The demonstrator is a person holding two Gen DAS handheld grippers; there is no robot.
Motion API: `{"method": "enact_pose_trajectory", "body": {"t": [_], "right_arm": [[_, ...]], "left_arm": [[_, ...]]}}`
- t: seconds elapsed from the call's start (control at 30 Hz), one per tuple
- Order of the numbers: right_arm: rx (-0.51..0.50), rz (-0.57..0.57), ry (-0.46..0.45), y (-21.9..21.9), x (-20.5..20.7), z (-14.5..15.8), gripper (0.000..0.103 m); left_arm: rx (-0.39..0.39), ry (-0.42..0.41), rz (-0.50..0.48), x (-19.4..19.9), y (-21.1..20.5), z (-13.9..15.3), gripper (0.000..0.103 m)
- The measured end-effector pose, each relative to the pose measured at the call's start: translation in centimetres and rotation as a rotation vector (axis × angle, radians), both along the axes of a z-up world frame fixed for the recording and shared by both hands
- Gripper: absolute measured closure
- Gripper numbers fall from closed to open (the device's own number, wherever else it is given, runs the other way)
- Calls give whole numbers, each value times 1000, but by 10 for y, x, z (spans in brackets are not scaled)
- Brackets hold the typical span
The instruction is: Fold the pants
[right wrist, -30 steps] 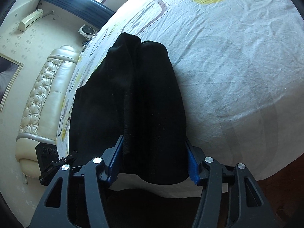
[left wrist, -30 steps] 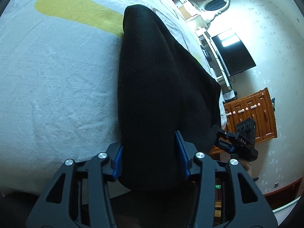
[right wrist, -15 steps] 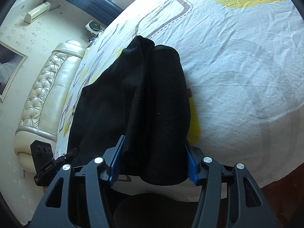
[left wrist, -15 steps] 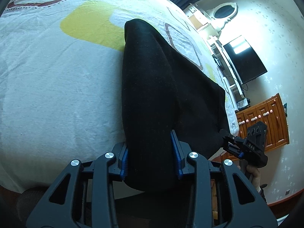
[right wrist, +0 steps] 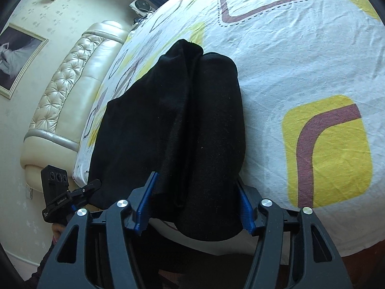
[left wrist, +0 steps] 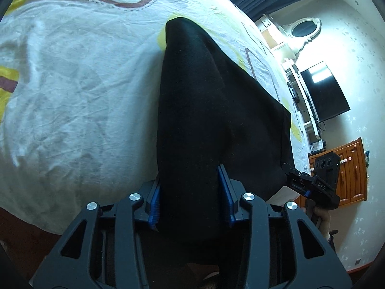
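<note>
Black pants point(left wrist: 211, 110) drape over the patterned bedsheet point(left wrist: 79, 91), the left gripper point(left wrist: 190, 200) and right gripper point(right wrist: 195, 207) each pinching a bunched end

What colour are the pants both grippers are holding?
Plain black pants, no visible pattern; clearest in the right wrist view against the patterned bedsheet.

Left gripper point(left wrist: 190, 200) and right gripper point(right wrist: 195, 207) each clamp a thick bunch of black pants point(left wrist: 211, 110) between blue-padded fingers point(left wrist: 154, 202), cloth filling the gap between the pads, both held side by side.
</note>
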State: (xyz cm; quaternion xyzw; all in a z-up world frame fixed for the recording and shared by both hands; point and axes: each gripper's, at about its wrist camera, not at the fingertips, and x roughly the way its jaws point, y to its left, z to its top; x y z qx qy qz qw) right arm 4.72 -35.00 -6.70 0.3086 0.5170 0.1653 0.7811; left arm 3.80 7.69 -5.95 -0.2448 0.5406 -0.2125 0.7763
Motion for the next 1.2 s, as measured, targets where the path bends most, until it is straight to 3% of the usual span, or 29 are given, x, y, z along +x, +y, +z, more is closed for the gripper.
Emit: {"method": "enact_pose_trajectory", "body": {"t": [0.13, 0.23, 0.3, 0.53, 0.8, 0.83, 0.87, 0.9, 0.93, 1.07, 1.2], "right_arm": [[69, -23, 15, 1, -1, 5, 27], [108, -40, -18, -11, 2, 11, 21], [107, -44, -33, -15, 12, 12, 21], [142, -49, -71, -7, 62, 4, 20], [215, -67, -77, -4, 91, -14, 19], [208, -58, -78, -3, 91, -13, 22], [190, -51, -74, -1, 90, -13, 27], [169, -44, -66, 0, 90, -14, 41], [167, -41, -62, 1, 89, -15, 47], [179, -75, -86, 3, 84, -15, 50], [139, -90, -117, 8, 86, -8, 54]], "left_arm": [[28, -38, 16, -7, 12, 12, 56], [29, -138, 41, -8, 28, 30, 36], [16, -160, 51, 0, 36, 31, 34], [-78, -51, 57, 59, 35, -10, 34], [-149, -33, 13, 109, 18, -20, 27], [-156, -33, 10, 111, 18, -20, 28], [-155, -38, 7, 113, 16, -20, 38], [-147, -44, -6, 113, 15, -20, 48], [-143, -39, -30, 115, 11, -22, 66], [-98, -74, -31, 111, 3, -17, 77], [-50, -100, -22, 114, -1, -10, 79]]}}
